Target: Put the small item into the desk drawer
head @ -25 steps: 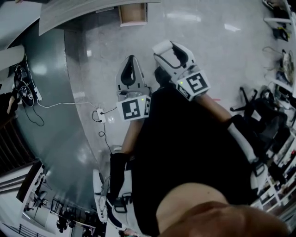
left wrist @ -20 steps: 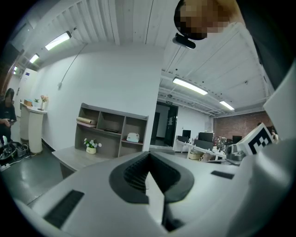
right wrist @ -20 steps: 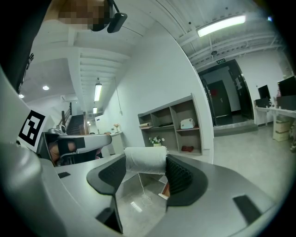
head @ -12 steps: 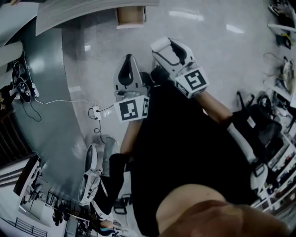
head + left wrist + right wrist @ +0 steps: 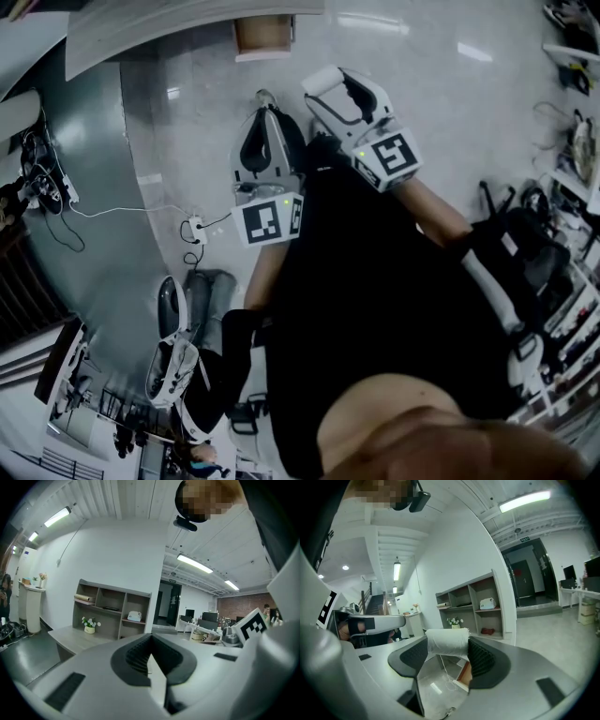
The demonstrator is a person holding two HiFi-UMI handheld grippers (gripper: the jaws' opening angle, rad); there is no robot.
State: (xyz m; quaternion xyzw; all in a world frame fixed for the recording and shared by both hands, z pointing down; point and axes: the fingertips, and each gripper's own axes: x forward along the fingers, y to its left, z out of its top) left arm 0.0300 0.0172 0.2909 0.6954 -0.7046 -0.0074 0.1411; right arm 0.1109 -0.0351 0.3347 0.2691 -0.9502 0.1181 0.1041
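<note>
A small white spool of thread [image 5: 447, 642] sits crosswise between the pads of my right gripper [image 5: 449, 654], which is shut on it; a loose thread hangs below. In the head view this gripper [image 5: 330, 90] points toward the open desk drawer [image 5: 265, 36], with the spool [image 5: 320, 81] at its tip, still short of the drawer. The drawer's brown wood [image 5: 464, 672] shows under the jaws. My left gripper [image 5: 264, 120] hangs beside it, lower left, jaws together and empty [image 5: 150, 657].
The curved grey desk top [image 5: 141, 23] runs across the top left. A power strip and cable [image 5: 194, 228] lie on the floor. An office chair [image 5: 525, 246] stands right. A shelf unit [image 5: 473, 603] lines the far wall. The person's shoe [image 5: 169, 361] is at lower left.
Both grippers have moved slightly up toward the drawer, the spool still held. The person's foot has stepped into view at lower left.
</note>
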